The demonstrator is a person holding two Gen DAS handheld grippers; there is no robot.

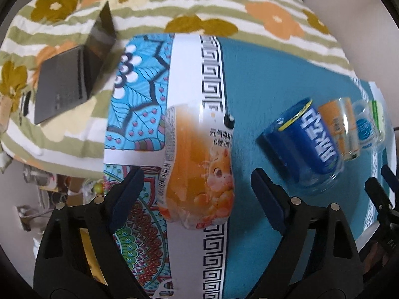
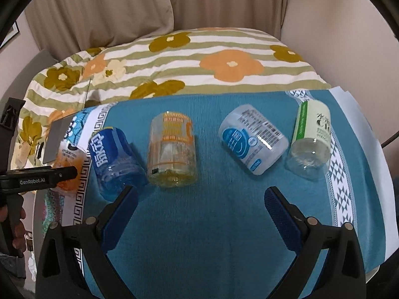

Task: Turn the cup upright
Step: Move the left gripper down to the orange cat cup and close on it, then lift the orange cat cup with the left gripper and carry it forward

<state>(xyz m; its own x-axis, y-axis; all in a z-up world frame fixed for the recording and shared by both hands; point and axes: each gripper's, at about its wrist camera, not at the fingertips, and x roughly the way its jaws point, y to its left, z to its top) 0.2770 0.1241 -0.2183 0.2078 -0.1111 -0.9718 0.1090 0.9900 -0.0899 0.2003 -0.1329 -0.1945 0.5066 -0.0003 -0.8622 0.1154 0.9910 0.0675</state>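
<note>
Several cups made of cut plastic bottles lie on their sides on a teal tablecloth (image 2: 212,211). An orange cartoon-label cup (image 1: 199,164) lies between the fingers of my open left gripper (image 1: 199,194), which is not touching it. It shows partly in the right wrist view (image 2: 69,167) behind the left gripper body. To its right lie a blue cup (image 2: 114,159) (image 1: 306,139), a clear orange-print cup (image 2: 172,149), a light-blue-label cup (image 2: 251,139) and a green-white cup (image 2: 309,139). My right gripper (image 2: 202,211) is open and empty, held in front of the row.
The table has a patterned border (image 1: 212,79) at its left edge. Behind it is a bed with a floral striped quilt (image 2: 199,57). An open laptop (image 1: 72,79) sits on the quilt. Curtains (image 2: 124,7) hang at the back.
</note>
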